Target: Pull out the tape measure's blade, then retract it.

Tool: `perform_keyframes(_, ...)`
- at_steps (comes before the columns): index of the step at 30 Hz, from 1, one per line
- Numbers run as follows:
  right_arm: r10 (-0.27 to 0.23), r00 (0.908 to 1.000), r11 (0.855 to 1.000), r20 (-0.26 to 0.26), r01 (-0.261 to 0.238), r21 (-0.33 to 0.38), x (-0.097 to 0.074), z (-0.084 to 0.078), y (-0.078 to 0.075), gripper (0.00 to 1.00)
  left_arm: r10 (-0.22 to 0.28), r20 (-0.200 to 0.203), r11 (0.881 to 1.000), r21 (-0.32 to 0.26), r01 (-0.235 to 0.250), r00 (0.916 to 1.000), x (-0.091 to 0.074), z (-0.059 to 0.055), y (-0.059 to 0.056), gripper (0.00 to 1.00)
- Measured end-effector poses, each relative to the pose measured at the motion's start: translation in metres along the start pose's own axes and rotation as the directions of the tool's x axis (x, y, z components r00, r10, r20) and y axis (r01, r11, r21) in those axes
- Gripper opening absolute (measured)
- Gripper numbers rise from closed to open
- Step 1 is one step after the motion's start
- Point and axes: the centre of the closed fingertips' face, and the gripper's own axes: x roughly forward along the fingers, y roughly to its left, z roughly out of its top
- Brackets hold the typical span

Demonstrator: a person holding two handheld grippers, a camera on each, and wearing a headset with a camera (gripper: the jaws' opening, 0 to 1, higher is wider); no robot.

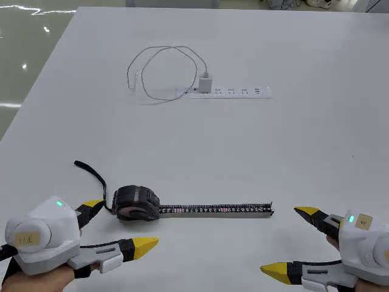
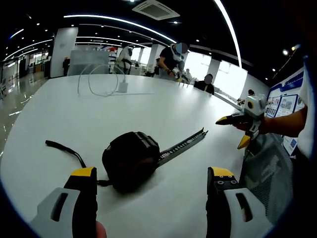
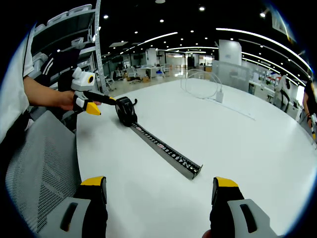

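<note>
A black tape measure point(image 1: 137, 203) lies on the white table point(image 1: 243, 146), its blade point(image 1: 216, 210) drawn out to the right and flat on the surface. A black wrist strap point(image 1: 90, 173) trails to its left. My left gripper point(image 1: 124, 225) stands open just left of and in front of the case point(image 2: 131, 159), touching nothing. My right gripper point(image 1: 290, 240) is open to the right of the blade's tip point(image 3: 192, 171), a short gap away. The case point(image 3: 126, 110) and the other gripper point(image 3: 88, 101) show far off in the right gripper view.
A white power strip point(image 1: 228, 92) with a plugged-in charger point(image 1: 205, 83) and a looped white cable point(image 1: 161, 73) lies farther back on the table. People stand in the background of the left gripper view. A grey mesh chair point(image 3: 42, 163) is beside the table.
</note>
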Motion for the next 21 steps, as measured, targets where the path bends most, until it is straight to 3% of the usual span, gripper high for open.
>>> perform_keyframes(10,0.002,1.0000,1.000,-0.005,-0.002,-0.007,0.003,0.000,-0.003,0.86,-0.011,0.006,1.000,-0.009,0.011,0.9999,0.010,0.004,-0.001,0.89)
perform_keyframes(21,0.009,0.9999,1.000,-0.006,-0.009,-0.011,0.006,0.002,-0.004,0.84,0.020,-0.009,1.000,-0.022,-0.020,0.9998,0.012,0.001,0.002,0.86)
